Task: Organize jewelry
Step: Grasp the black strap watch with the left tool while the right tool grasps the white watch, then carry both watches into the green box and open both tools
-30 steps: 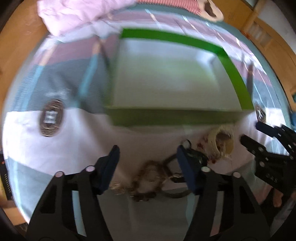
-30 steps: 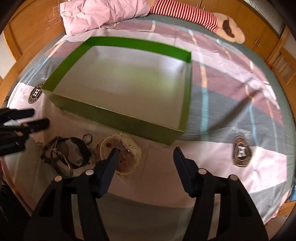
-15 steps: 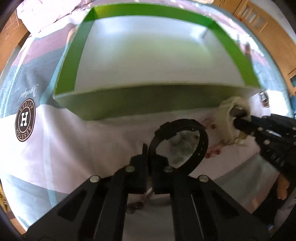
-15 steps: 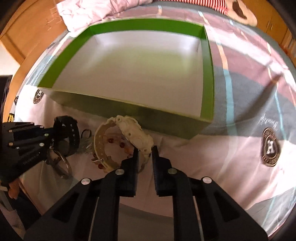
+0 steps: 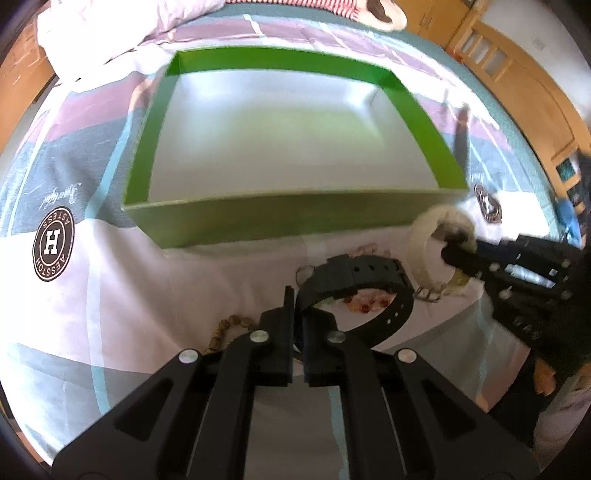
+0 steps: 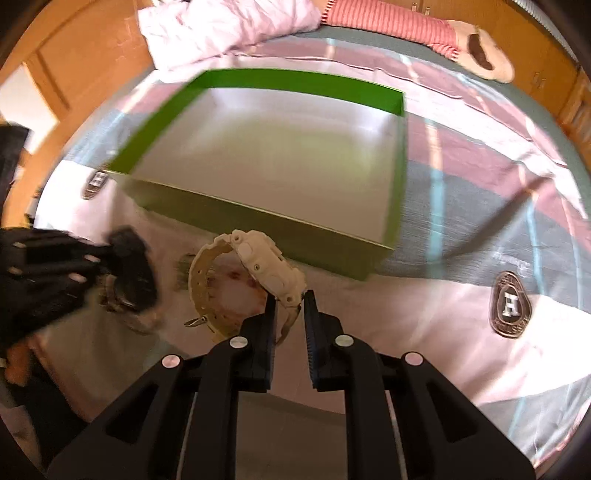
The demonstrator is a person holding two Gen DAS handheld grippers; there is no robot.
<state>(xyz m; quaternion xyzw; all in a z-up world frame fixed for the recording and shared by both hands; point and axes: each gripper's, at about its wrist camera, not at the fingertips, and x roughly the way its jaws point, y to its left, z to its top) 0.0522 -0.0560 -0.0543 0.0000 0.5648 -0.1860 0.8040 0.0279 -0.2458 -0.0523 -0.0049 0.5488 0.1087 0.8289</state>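
Note:
My left gripper (image 5: 298, 295) is shut on the strap of a black watch (image 5: 364, 280) and holds it above the bedsheet, just in front of an open green box (image 5: 258, 218) with a white inside. My right gripper (image 6: 290, 301) is shut on a cream watch (image 6: 258, 264), also held in front of the green box (image 6: 258, 218). In the left wrist view the cream watch (image 5: 424, 236) and right gripper (image 5: 448, 254) show at the right. In the right wrist view the black watch (image 6: 135, 273) shows blurred at the left. Red-brown beads (image 5: 364, 304) and a brown bead string (image 5: 221, 326) lie on the sheet.
The box sits on a bed with a pink, grey and white sheet bearing round H logos (image 5: 53, 243). A pink crumpled quilt (image 6: 229, 26) and a striped plush toy (image 6: 424, 26) lie at the far end. Wooden cabinets (image 5: 517, 74) surround the bed.
Both grippers went from open to shut, each on a watch. Both watches have been lifted off the jewelry pile and the left wrist view has pulled back from the box.

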